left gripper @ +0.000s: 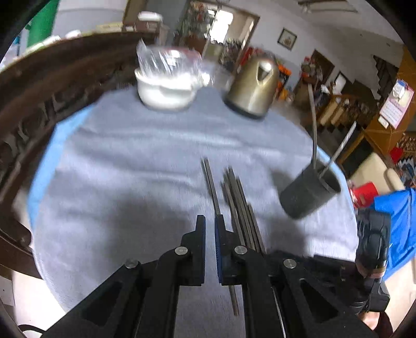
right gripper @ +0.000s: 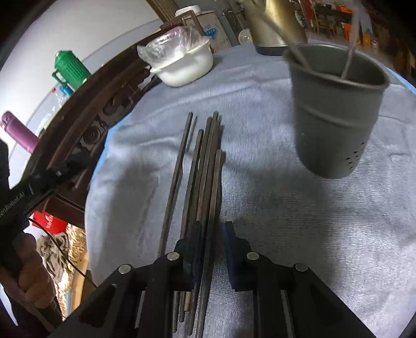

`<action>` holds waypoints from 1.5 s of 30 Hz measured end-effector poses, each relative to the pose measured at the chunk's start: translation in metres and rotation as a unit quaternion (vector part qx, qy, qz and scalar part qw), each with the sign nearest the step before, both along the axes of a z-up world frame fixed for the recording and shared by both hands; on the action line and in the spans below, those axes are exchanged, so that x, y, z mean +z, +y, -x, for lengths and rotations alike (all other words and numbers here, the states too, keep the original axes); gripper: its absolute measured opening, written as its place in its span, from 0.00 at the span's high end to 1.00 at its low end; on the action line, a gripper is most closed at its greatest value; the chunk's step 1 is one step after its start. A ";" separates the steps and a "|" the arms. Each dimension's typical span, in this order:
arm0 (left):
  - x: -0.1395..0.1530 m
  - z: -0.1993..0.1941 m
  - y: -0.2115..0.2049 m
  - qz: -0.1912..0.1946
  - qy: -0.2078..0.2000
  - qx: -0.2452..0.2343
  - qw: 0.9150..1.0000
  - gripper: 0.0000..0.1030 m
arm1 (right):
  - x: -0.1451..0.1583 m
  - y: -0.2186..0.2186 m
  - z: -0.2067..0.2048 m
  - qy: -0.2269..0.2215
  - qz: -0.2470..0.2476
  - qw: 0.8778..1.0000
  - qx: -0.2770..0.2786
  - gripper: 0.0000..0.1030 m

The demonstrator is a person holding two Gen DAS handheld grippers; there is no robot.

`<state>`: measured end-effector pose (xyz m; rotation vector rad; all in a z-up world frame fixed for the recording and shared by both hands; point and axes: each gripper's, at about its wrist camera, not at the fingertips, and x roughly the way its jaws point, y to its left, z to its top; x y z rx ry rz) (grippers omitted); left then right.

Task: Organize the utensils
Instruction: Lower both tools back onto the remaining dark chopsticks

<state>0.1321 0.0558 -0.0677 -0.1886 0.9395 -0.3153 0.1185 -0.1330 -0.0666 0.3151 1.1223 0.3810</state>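
Several dark chopsticks [left gripper: 239, 202] [right gripper: 208, 161] lie side by side on a grey towel [left gripper: 130, 156] [right gripper: 286, 221]. A dark grey perforated holder [left gripper: 309, 192] [right gripper: 338, 109] stands to their right with two thin utensils leaning in it. My left gripper [left gripper: 210, 223] hangs low over the near ends of the chopsticks, its jaws shut with nothing seen between the pads; one separate chopstick [left gripper: 210, 179] runs out from under its right finger. My right gripper [right gripper: 212, 231] is open a little and straddles one or two chopsticks of the bundle, with a gap left beside the right pad.
A white bowl under plastic wrap [left gripper: 166, 88] [right gripper: 184, 65] and a metal kettle [left gripper: 252, 85] [right gripper: 275, 23] stand at the far side of the towel. A dark carved wooden rim [left gripper: 39, 85] [right gripper: 85, 130] borders the left. A hand [right gripper: 31, 280] holds the other gripper at far left.
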 end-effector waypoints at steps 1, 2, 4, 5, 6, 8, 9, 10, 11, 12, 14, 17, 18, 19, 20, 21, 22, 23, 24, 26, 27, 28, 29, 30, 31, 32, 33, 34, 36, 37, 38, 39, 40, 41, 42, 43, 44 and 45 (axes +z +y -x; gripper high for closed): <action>-0.004 -0.001 -0.002 -0.002 0.009 -0.004 1.000 0.94 | 0.000 0.002 0.000 -0.001 0.004 1.000 0.002 0.81; -0.010 -0.001 -0.006 -0.005 0.018 -0.009 1.000 0.94 | -0.001 0.004 0.000 -0.001 0.011 1.000 0.002 0.81; -0.017 -0.003 -0.013 -0.006 0.031 -0.020 0.999 0.94 | -0.004 0.006 -0.001 0.000 0.020 1.000 0.003 0.81; -0.022 -0.003 -0.017 -0.008 0.039 -0.028 0.999 0.94 | -0.004 0.005 -0.002 0.000 0.020 1.000 0.003 0.81; -0.025 -0.004 -0.020 -0.010 0.046 -0.034 0.998 0.94 | -0.004 0.005 -0.001 -0.001 0.025 1.000 0.002 0.82; -0.033 -0.005 -0.026 -0.017 0.059 -0.046 0.997 0.93 | -0.005 0.003 -0.001 -0.001 0.035 0.999 -0.003 0.82; -0.036 -0.006 -0.029 -0.021 0.065 -0.049 0.996 0.93 | -0.006 0.002 -0.001 -0.001 0.039 0.999 -0.005 0.84; -0.040 -0.006 -0.031 -0.027 0.072 -0.052 0.996 0.92 | -0.005 0.002 -0.001 -0.001 0.041 0.999 -0.006 0.84; -0.043 -0.007 -0.033 -0.031 0.078 -0.053 0.995 0.91 | -0.005 0.001 -0.001 -0.001 0.043 0.999 -0.008 0.84; -0.046 -0.007 -0.035 -0.034 0.083 -0.053 0.995 0.89 | -0.005 -0.001 -0.001 -0.001 0.050 0.999 -0.013 0.84; -0.052 -0.007 -0.037 -0.035 0.093 -0.054 0.994 0.84 | -0.004 -0.004 -0.001 -0.001 0.059 0.998 -0.020 0.84; -0.056 -0.008 -0.039 -0.033 0.102 -0.055 0.993 0.82 | -0.004 -0.007 -0.001 0.004 0.057 0.998 -0.024 0.85; -0.058 -0.009 -0.040 -0.031 0.105 -0.055 0.992 0.82 | -0.004 -0.009 -0.001 0.006 0.052 0.998 -0.028 0.85; -0.060 -0.009 -0.041 -0.031 0.108 -0.055 0.992 0.82 | -0.005 -0.011 -0.001 0.008 0.047 0.998 -0.031 0.85; -0.061 -0.009 -0.041 -0.030 0.106 -0.054 0.992 0.82 | -0.005 -0.012 -0.001 0.010 0.041 0.998 -0.036 0.85; -0.061 -0.009 -0.042 -0.032 0.104 -0.054 0.993 0.82 | -0.006 -0.013 -0.001 0.013 0.037 0.998 -0.039 0.85; -0.061 -0.009 -0.043 -0.033 0.103 -0.055 0.993 0.82 | -0.006 -0.015 -0.001 0.015 0.032 0.998 -0.042 0.85; -0.061 -0.008 -0.044 -0.034 0.102 -0.056 0.993 0.82 | -0.006 -0.015 -0.001 0.016 0.030 0.998 -0.043 0.85; -0.061 -0.008 -0.044 -0.036 0.100 -0.055 0.993 0.83 | -0.006 -0.016 0.000 0.016 0.028 0.998 -0.045 0.85; -0.060 -0.009 -0.045 -0.047 0.093 -0.055 0.993 0.88 | -0.006 -0.018 0.001 0.017 0.022 0.998 -0.051 0.85; -0.060 -0.009 -0.044 -0.050 0.092 -0.055 0.993 0.92 | -0.006 -0.018 0.001 0.018 0.021 0.998 -0.052 0.85; -0.060 -0.009 -0.044 -0.057 0.089 -0.052 0.993 0.94 | -0.006 -0.018 0.002 0.018 0.021 0.998 -0.053 0.85; -0.060 -0.008 -0.043 -0.057 0.088 -0.053 0.993 0.94 | -0.006 -0.018 0.002 0.018 0.020 0.998 -0.056 0.86; -0.060 -0.008 -0.042 -0.057 0.087 -0.054 0.993 0.94 | -0.006 -0.018 0.001 0.020 0.019 0.998 -0.059 0.87; -0.060 -0.007 -0.041 -0.057 0.087 -0.057 0.993 0.94 | -0.007 -0.019 0.002 0.024 0.014 0.997 -0.067 0.87; -0.060 -0.005 -0.039 -0.057 0.086 -0.059 0.993 0.95 | -0.007 -0.020 0.002 0.028 0.009 0.997 -0.073 0.89; -0.060 -0.003 -0.038 -0.057 0.086 -0.062 0.993 0.95 | -0.007 -0.022 0.003 0.034 0.001 0.996 -0.081 0.90; -0.060 0.000 -0.037 -0.057 0.087 -0.064 0.993 0.95 | -0.008 -0.025 0.003 0.038 -0.005 0.995 -0.088 0.90; -0.060 0.007 -0.033 -0.055 0.090 -0.065 0.992 0.95 | -0.009 -0.029 0.005 0.044 -0.013 0.994 -0.103 0.90; -0.059 0.010 -0.033 -0.056 0.089 -0.065 0.992 0.95 | -0.009 -0.032 0.007 0.048 -0.018 0.992 -0.114 0.90; -0.059 0.014 -0.032 -0.058 0.088 -0.066 0.992 0.95 | -0.009 -0.035 0.008 0.053 -0.023 0.990 -0.125 0.91; -0.059 0.018 -0.032 -0.061 0.088 -0.067 0.992 0.95 | -0.009 -0.038 0.010 0.057 -0.028 0.989 -0.136 0.91; -0.059 0.024 -0.032 -0.064 0.088 -0.068 0.992 0.95 | -0.009 -0.040 0.011 0.061 -0.032 0.987 -0.147 0.91; -0.059 0.028 -0.031 -0.066 0.088 -0.069 0.992 0.95 | -0.010 -0.043 0.013 0.066 -0.038 0.984 -0.158 0.92; -0.059 0.034 -0.030 -0.068 0.088 -0.071 0.991 0.95 | -0.010 -0.046 0.016 0.072 -0.045 0.982 -0.168 0.92; -0.059 0.038 -0.029 -0.068 0.089 -0.072 0.991 0.95 | -0.010 -0.047 0.018 0.075 -0.046 0.981 -0.175 0.92; -0.058 0.042 -0.028 -0.069 0.090 -0.074 0.991 0.95 | -0.009 -0.048 0.020 0.077 -0.043 0.980 -0.178 0.92; -0.058 0.047 -0.027 -0.068 0.092 -0.078 0.990 0.95 | -0.009 -0.047 0.022 0.077 -0.040 0.981 -0.175 0.92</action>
